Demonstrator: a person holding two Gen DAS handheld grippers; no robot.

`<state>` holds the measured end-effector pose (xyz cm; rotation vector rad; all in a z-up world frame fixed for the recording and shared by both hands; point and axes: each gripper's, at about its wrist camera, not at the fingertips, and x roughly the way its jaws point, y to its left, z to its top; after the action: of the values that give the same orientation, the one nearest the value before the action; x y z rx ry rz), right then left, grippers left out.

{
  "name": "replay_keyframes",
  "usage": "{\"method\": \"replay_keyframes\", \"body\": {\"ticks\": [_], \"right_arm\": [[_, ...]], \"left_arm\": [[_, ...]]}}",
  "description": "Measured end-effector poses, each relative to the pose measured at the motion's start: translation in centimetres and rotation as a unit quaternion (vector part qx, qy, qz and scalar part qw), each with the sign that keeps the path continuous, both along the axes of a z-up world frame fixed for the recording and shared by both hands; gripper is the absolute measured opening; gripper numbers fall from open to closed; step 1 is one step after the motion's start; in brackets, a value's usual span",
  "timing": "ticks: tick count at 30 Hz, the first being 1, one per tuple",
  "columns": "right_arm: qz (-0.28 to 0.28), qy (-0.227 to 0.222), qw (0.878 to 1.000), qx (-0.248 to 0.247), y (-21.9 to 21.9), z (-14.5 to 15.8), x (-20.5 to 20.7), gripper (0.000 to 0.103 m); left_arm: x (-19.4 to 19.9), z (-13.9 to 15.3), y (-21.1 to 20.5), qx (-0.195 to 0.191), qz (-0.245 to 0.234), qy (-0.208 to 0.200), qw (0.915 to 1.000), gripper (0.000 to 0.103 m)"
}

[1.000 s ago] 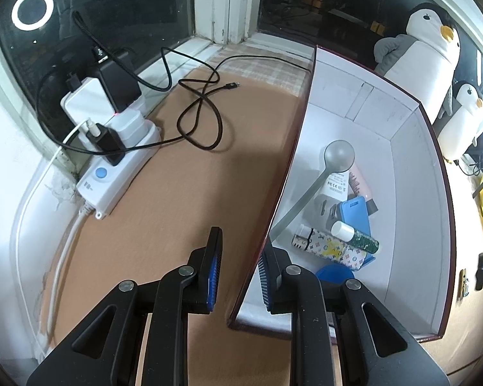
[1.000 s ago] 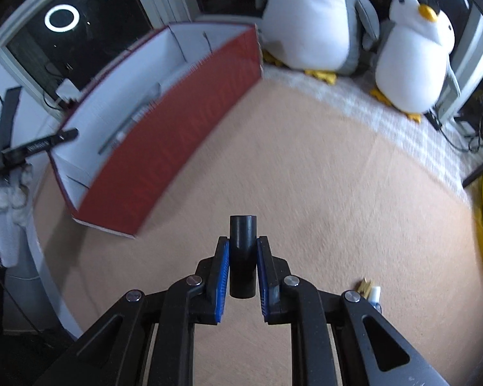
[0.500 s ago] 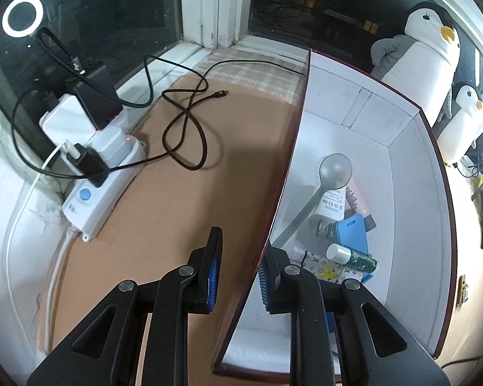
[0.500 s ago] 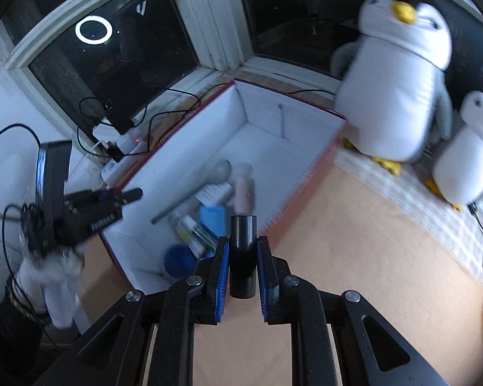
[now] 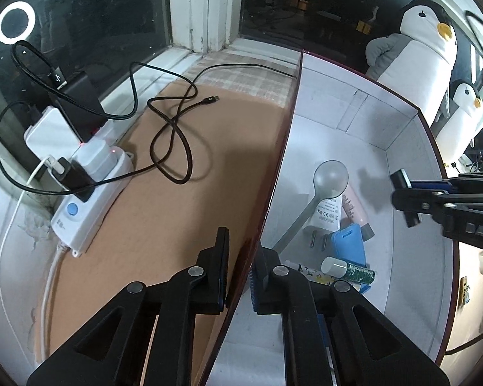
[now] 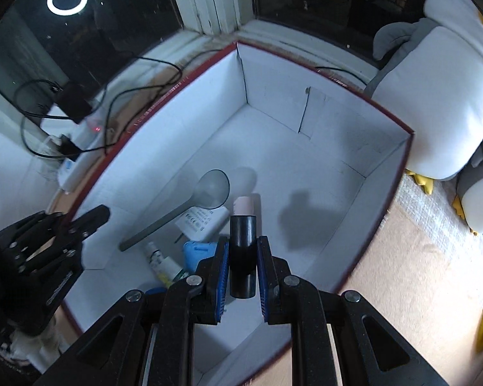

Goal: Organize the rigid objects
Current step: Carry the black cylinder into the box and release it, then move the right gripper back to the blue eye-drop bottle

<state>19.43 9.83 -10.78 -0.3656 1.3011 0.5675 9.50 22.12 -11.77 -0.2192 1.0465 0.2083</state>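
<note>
Right tongs grip my black cylinder upright between the pads, hanging over the white-lined box above the spoon. Left tongs straddle the box's near wall, jaws narrow against it.

A: State the held item.
B: Black cylinder, matte, upright between the pads of the right tongs, above the box interior.

A: Describe the box.
B: Open-topped, white inside, dark red outside. Its near wall stands between the left tongs pads.

A: Contents?
B: Grey spoon, white adapter, pink tube, blue case, patterned tube, possibly capped in white. All lie clustered on the floor.
</note>
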Motion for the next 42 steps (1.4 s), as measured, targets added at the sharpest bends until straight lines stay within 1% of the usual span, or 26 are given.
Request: {"method": "replay_keyframes", "body": {"ticks": [7, 14, 23, 24, 27, 34, 42], "right_arm": [[0.000, 0.009, 1.000, -0.026, 1.3, -1.7, 1.0, 0.015], [-0.001, 0.019, 0.999, -0.033, 1.4, -2.7, 1.7, 0.015], [0.007, 0.015, 0.999, -0.045, 2.1, -3.2, 1.7, 0.015], [0.008, 0.015, 0.999, -0.045, 2.2, -3.2, 1.6, 0.017], [0.006, 0.005, 0.999, -0.039, 2.3, -2.7, 1.5, 0.035], [-0.001, -0.002, 1.000, 0.001, 1.2, -0.5, 1.1, 0.036], [-0.014, -0.008, 0.999, 0.041, -1.7, 2.0, -0.2, 0.036]], "left_arm": [[0.0, 0.0, 0.1, -0.002, -0.002, -0.003, 1.0000, 0.010], [-0.1, 0.0, 0.1, -0.001, -0.002, -0.004, 1.0000, 0.010], [-0.1, 0.0, 0.1, -0.003, -0.001, -0.004, 1.0000, 0.010], [-0.1, 0.0, 0.1, -0.003, 0.000, -0.004, 1.0000, 0.010], [-0.2, 0.0, 0.1, -0.004, 0.000, -0.004, 1.0000, 0.010], [-0.2, 0.0, 0.2, -0.005, 0.001, -0.002, 1.0000, 0.010], [-0.5, 0.2, 0.4, -0.013, 0.004, -0.001, 0.9999, 0.011]]}}
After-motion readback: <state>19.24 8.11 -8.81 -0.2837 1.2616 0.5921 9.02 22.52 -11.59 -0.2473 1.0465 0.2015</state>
